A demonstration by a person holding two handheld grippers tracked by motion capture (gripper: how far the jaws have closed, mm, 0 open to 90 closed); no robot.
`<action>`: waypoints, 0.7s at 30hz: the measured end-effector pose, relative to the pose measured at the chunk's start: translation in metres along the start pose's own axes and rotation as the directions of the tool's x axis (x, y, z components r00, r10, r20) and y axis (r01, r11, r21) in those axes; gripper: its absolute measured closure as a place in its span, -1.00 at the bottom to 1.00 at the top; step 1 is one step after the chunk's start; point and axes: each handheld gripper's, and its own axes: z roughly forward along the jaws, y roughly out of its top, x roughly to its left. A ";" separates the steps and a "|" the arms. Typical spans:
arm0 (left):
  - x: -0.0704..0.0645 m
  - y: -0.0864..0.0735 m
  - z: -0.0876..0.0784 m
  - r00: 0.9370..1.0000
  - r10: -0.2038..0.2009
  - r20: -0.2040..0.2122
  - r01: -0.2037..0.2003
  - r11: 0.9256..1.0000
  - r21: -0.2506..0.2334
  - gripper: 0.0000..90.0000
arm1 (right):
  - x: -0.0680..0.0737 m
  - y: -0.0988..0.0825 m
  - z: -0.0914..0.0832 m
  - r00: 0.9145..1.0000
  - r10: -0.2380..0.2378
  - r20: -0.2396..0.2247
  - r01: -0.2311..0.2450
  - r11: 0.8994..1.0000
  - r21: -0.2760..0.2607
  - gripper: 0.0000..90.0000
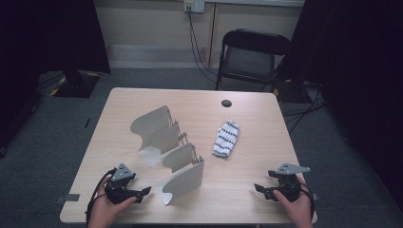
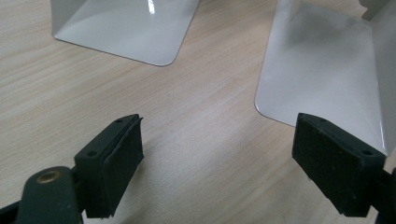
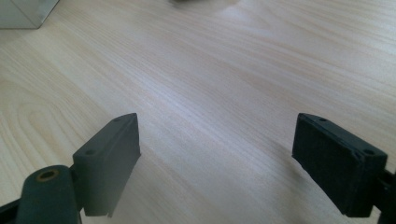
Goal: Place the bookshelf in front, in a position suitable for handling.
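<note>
White metal bookends (image 1: 183, 178) are standing just beside our left gripper (image 1: 145, 191), toward the tabletop (image 1: 247, 185) middle, row running diagonally away from us. Our left hand (image 1: 107, 209) is nearer, resting low, fingers (image 2: 112, 154) gaping wide and empty. Our right gripper (image 1: 259, 189) is waiting well apart, equally wide, pointing toward the bookends; a striped cloth (image 1: 225, 139) is lying beyond.

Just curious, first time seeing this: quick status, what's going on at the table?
Left gripper open, empty, beside metal bookends. Right gripper open, empty, over bare table. Striped cloth untouched, mid-table.
</note>
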 end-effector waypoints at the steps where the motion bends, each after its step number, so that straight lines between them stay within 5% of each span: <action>1: 0.000 0.000 0.000 1.000 0.000 0.000 0.000 1.000 0.000 -0.63 | 0.000 0.000 0.000 1.000 0.000 0.000 0.000 1.000 0.000 -0.67; 21: -0.006 0.005 0.001 1.000 0.022 0.003 -0.022 1.000 0.019 -0.58 | 0.002 0.002 0.001 1.000 -0.014 0.005 0.014 1.000 0.012 -0.67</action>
